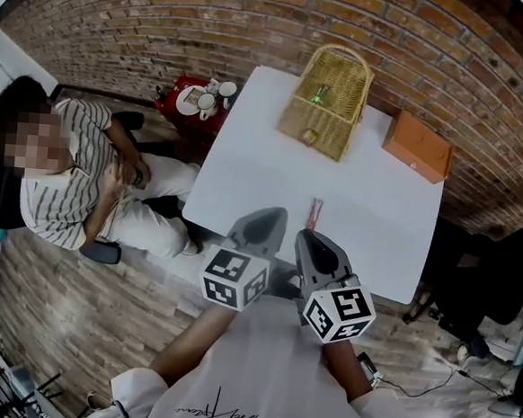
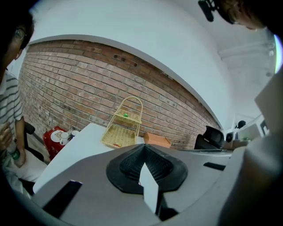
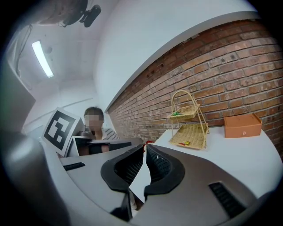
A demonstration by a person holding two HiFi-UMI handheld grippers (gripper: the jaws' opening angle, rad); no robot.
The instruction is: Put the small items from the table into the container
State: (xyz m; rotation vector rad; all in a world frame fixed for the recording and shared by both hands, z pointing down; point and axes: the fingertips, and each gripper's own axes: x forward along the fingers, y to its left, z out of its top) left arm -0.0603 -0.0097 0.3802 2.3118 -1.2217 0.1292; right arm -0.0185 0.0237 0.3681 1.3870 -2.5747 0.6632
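Small reddish stick (image 1: pixel 314 212) is lying well apart from the yellow wicker two-tier basket (image 1: pixel 329 101). The grey left gripper (image 1: pixel 269 222) and right gripper (image 1: pixel 308 243) are hovering on the same side of the basket, jaws together and empty, probably preparing a pickup.

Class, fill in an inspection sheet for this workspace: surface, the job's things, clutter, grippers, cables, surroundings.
Surface: white table, mostly bare.
Job's things: wicker basket at the far edge, with a green item on its upper tier and a small item on the lower one. A red item lies on the table near the grippers.
Clutter: orange box, right of the basket.
Grippers: left gripper and right gripper are both shut and empty, at the table's near edge.
Cables: one cable on the floor at the right.
Surroundings: brick wall, seated person at the left, red stand with cups.
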